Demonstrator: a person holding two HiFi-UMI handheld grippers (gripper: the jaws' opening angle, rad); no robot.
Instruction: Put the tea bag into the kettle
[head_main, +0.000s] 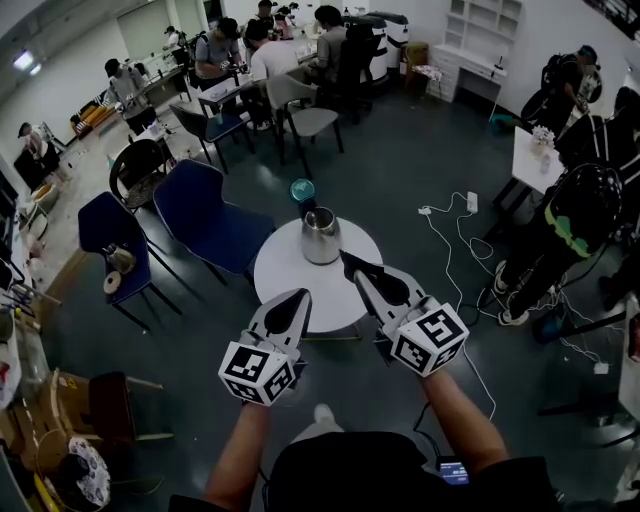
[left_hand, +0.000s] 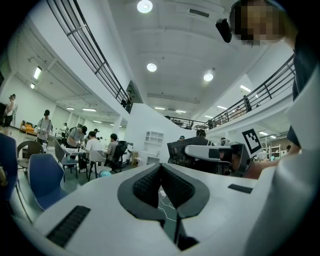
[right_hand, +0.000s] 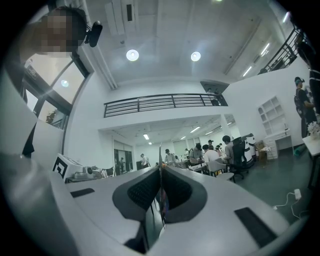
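A steel kettle (head_main: 320, 235) without a lid stands at the far side of a round white table (head_main: 290, 280). My right gripper (head_main: 345, 257) hovers just to the right of the kettle and nearer to me. Its jaws are shut on a thin flat tea bag (right_hand: 160, 155), which I see edge-on between the pads in the right gripper view. My left gripper (head_main: 303, 293) is held over the table's near edge, shut, with nothing between its pads (left_hand: 145, 185). Both gripper views look out across the room, so neither shows the kettle.
Two blue chairs (head_main: 205, 225) stand left of the table and a teal round object (head_main: 302, 188) sits just beyond it. White cables and a power strip (head_main: 470, 202) lie on the floor at right. Several people sit at desks at the back.
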